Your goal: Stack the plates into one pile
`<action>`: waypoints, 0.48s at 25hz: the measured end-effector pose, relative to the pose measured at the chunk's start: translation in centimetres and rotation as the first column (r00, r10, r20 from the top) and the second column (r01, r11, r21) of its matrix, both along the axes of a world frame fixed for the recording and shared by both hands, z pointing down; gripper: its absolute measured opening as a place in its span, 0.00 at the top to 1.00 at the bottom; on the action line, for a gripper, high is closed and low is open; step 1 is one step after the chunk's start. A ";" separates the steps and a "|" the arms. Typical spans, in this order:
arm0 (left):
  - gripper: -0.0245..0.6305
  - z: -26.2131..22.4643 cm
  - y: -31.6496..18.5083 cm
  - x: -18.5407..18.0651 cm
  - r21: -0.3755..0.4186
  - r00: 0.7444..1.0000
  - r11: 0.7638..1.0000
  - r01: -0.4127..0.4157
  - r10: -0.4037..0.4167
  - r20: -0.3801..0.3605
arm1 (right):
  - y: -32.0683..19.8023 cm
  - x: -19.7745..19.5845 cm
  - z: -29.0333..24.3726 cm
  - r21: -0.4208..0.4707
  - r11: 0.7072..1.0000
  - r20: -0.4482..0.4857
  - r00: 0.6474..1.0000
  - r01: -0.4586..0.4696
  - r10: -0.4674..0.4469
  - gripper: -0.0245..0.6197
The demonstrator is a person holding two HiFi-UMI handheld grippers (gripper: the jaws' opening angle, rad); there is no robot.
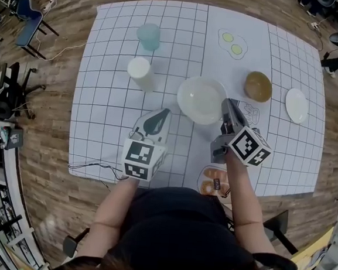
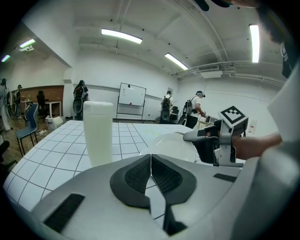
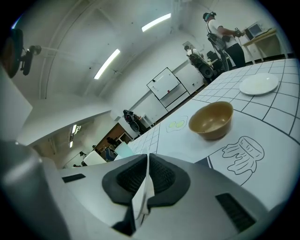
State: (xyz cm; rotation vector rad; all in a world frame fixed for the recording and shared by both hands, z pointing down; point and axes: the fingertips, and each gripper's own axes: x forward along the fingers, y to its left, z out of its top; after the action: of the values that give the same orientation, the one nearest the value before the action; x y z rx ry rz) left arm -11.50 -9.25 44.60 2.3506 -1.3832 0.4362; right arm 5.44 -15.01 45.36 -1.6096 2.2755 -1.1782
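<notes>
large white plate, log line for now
right tongs: shut on large white plate rim | left tongs: shut, empty | small white plate: apart, unstacked

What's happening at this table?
A person holds a two-jaw gripper in each hand. The right gripper is clamped on the rim of the large round white plate in the middle of the white gridded mat. The left gripper, shut and empty, hovers nearby. The small white plate lies apart at the right, so the plates are not yet stacked.
</notes>
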 end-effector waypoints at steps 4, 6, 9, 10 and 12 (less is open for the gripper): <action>0.92 0.7 -0.4 0.2 -0.017 1.000 1.000 -0.005 0.005 0.005 | -0.4 0.8 1.8 -0.050 0.998 -0.035 0.999 -0.037 0.035 0.90; 0.92 1.0 -0.5 0.1 -0.025 1.000 1.000 -0.003 0.003 0.008 | -0.6 1.0 2.9 -0.079 0.995 -0.059 0.997 -0.054 0.050 0.90; 0.92 1.3 -0.7 0.0 -0.026 1.000 1.000 -0.002 0.002 0.016 | -0.6 1.0 4.2 -0.111 0.992 -0.116 0.992 -0.059 0.046 0.88; 0.92 1.4 -0.7 0.0 -0.026 1.000 1.000 -0.002 0.003 0.018 | -0.7 1.0 4.5 -0.119 0.991 -0.137 0.990 -0.057 0.040 0.88; 0.92 1.5 -0.7 -0.1 -0.027 1.000 1.000 -0.004 0.004 0.022 | -0.7 0.8 5.2 -0.136 0.990 -0.174 0.985 -0.044 0.020 0.87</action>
State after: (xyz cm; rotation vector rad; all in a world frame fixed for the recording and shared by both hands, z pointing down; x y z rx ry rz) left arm -11.58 -9.97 46.06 2.3339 -1.3741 0.4798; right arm 6.19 -15.73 50.53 -1.8595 2.3037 -1.2614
